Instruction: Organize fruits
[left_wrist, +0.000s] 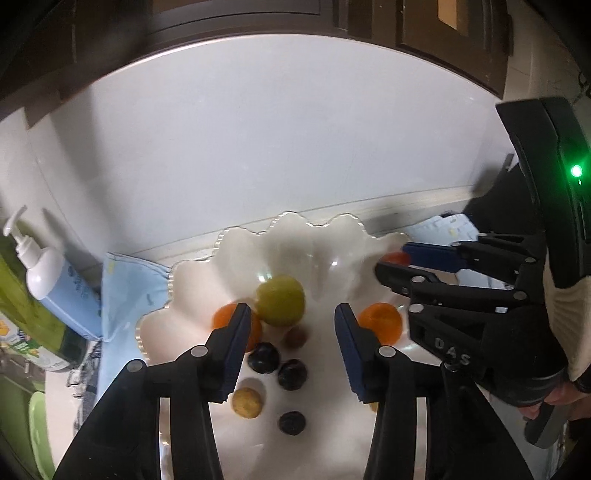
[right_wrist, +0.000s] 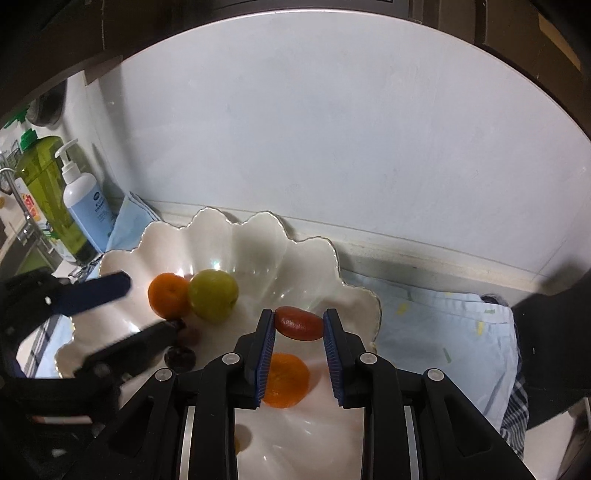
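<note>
Right wrist view shows the red fruit (right_wrist: 298, 323), small and oblong, pinched by its ends between the blue pads (right_wrist: 266, 354) of the right gripper (right_wrist: 299, 325), which is closed to about the fruit's length; it hangs over the right part of the scalloped white bowl (right_wrist: 258, 236), above an orange (right_wrist: 286, 380) lying on the bowl floor. To my eye the step in hand is placing this fruit with the others, so the next move calls for lowering it to a bare patch of the floor, clear of the orange below, then easing the pads apart so it does not roll toward the rim. Left of it a second orange (right_wrist: 168, 295) touches a green fruit (right_wrist: 213, 294) deeper in the bowl. In the left wrist view the left gripper (left_wrist: 291, 325) hovers wide open and empty over the near middle, with dark grapes (left_wrist: 263, 357), a yellowish ball (left_wrist: 246, 402) and a brownish one (left_wrist: 295, 336) scattered below. The bowl stands on a pale blue cloth (right_wrist: 443, 332) against the far wall, a pump bottle (right_wrist: 83, 206) and green bottle (right_wrist: 44, 184) to the far left. Gripper frames cover the bowl's near rim in both views; only a sliver of the red fruit shows from the left, and I cannot tell what kind of fruit it is.
</note>
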